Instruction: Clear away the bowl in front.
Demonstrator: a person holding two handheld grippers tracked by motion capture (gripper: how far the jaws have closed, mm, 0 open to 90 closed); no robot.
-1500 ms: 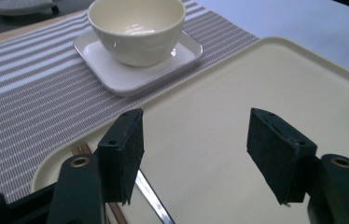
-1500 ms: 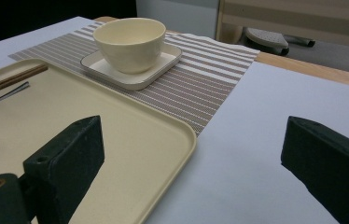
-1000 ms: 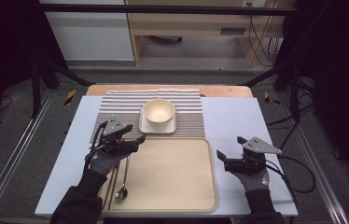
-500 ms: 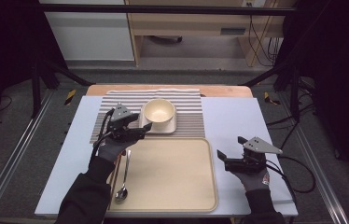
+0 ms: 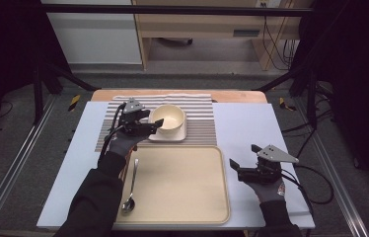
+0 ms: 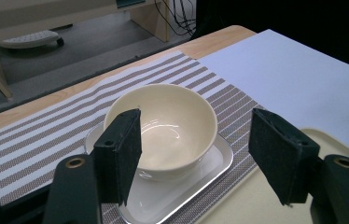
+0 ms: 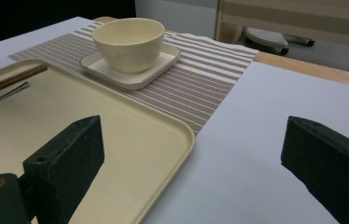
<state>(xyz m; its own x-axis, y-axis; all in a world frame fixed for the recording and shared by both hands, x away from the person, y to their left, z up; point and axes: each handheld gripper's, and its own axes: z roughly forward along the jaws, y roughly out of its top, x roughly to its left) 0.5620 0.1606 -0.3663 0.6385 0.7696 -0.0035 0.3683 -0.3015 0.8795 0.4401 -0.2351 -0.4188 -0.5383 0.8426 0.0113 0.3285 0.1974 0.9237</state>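
Two tools work over the worktop (image 5: 251,128). The left tool (image 5: 156,124) hangs just beside the cream bowl (image 5: 167,117), on its left in the high view, with its jaws spread wide and nothing pressed between the pads; in the left gripper view the bowl sits between and beyond them, apart from both. The bowl stands upright on a small white square plate (image 5: 180,134), which rests on a striped placemat (image 5: 200,116) at the far side of the worktop. Nearer the person lies a beige tray (image 5: 182,182), with a spoon (image 5: 130,190) and chopsticks (image 7: 9,80) along its left edge. The right tool (image 5: 237,164) hovers just off the tray's right edge, jaws wide apart and empty.
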